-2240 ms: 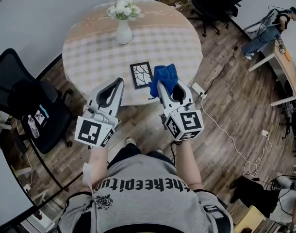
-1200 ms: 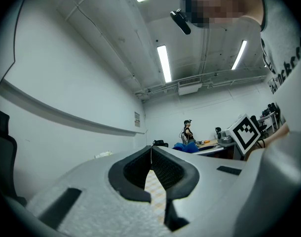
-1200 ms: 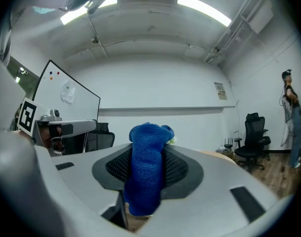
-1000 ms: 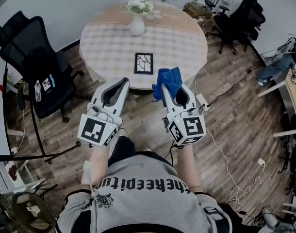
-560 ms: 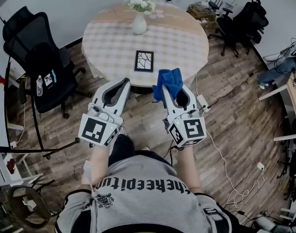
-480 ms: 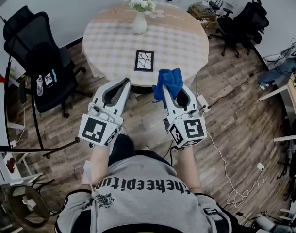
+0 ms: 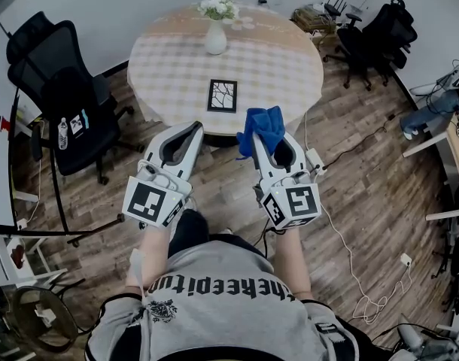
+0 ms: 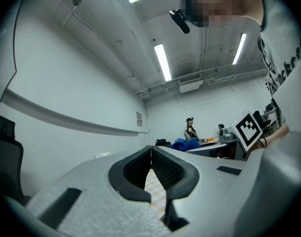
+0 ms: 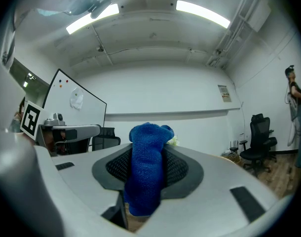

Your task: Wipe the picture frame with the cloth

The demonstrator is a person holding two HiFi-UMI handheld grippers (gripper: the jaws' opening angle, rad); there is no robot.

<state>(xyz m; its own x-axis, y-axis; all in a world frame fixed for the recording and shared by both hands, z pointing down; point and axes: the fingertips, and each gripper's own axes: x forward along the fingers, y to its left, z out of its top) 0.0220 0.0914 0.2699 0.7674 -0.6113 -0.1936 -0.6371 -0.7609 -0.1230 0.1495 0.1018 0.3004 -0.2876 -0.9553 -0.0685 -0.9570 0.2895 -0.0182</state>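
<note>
A small black picture frame with a white branching pattern lies flat near the front edge of the round checked table. My right gripper is shut on a blue cloth, which bunches up past the jaw tips. It hangs over the floor just short of the table edge, to the right of the frame. My left gripper is shut with nothing in it, also short of the table, below and left of the frame.
A white vase of flowers stands at the table's far side. A black office chair is to the left, more chairs at the back right. A power strip and cable lie on the wooden floor to the right.
The view swung round so the table now sits further from me and more centred. Both grippers keep the same pose and the cloth stays held; almost nothing moved in the last half second.
</note>
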